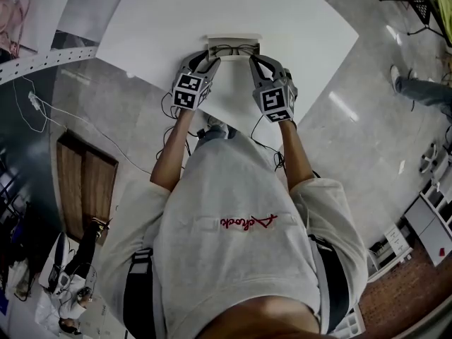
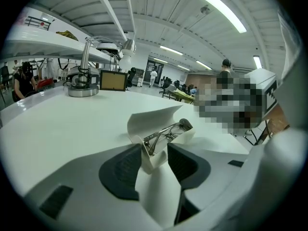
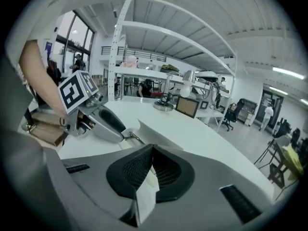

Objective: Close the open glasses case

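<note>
Big white desk (image 1: 296, 34) fills the top of the head view, and the person in the grey sweatshirt (image 1: 233, 239) leans over its near edge, both arms stretched forward. Far across the desk in the left gripper view, at about 10 o'clock, a lamp (image 2: 84, 76) stands on a round metal base.

The case (image 1: 233, 46) is right up at 12 o'clock in the head view. It's white, lying on the desk just past the person's reach, and it's open, with the lid (image 2: 151, 117) curling up behind.

The left gripper (image 1: 210, 63) comes in at 7 o'clock of the case. Its own view shows the jaws set part-way apart with the case's near end wedged between them, both dark pads against it, so that's a pinch. The right gripper (image 1: 254, 62) comes in at 5 o'clock. Its jaws are drawn almost together, clamping a thin white edge of the case that sticks out below the pads.

Smallest of all are the glasses (image 2: 166, 131), metal-framed and folded, lying inside the open case with one temple angled toward the left gripper.
</note>
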Action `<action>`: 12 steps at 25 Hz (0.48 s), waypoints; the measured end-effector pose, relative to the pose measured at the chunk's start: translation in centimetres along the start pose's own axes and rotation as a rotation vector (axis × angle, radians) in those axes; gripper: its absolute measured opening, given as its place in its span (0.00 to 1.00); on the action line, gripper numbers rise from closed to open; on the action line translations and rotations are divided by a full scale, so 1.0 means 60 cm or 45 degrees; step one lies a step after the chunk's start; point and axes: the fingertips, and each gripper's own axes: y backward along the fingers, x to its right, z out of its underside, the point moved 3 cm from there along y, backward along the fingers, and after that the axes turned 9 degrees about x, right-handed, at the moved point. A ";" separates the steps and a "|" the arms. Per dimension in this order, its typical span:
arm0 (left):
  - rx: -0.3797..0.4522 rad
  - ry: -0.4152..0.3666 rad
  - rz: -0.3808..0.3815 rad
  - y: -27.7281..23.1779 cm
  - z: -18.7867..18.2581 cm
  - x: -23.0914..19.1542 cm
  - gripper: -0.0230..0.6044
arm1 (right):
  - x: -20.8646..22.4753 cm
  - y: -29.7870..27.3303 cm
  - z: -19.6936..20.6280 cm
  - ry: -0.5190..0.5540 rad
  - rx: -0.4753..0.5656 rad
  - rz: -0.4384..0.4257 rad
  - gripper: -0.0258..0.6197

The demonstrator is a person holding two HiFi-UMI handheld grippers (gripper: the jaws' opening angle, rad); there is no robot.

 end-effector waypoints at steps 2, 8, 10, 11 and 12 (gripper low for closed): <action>0.001 0.004 -0.001 0.000 0.000 0.000 0.34 | 0.001 -0.008 0.003 0.155 -0.046 -0.020 0.08; 0.005 0.004 -0.010 0.002 0.001 -0.004 0.34 | -0.012 -0.031 0.020 0.924 -0.218 -0.140 0.08; 0.006 0.007 -0.013 0.002 0.001 -0.003 0.34 | -0.016 -0.034 0.022 1.084 -0.239 -0.192 0.08; 0.008 0.009 -0.014 0.001 0.001 -0.004 0.34 | -0.017 -0.037 0.020 1.102 -0.229 -0.201 0.08; 0.009 0.012 -0.014 0.002 0.000 -0.004 0.34 | -0.017 -0.040 0.016 1.098 -0.211 -0.197 0.08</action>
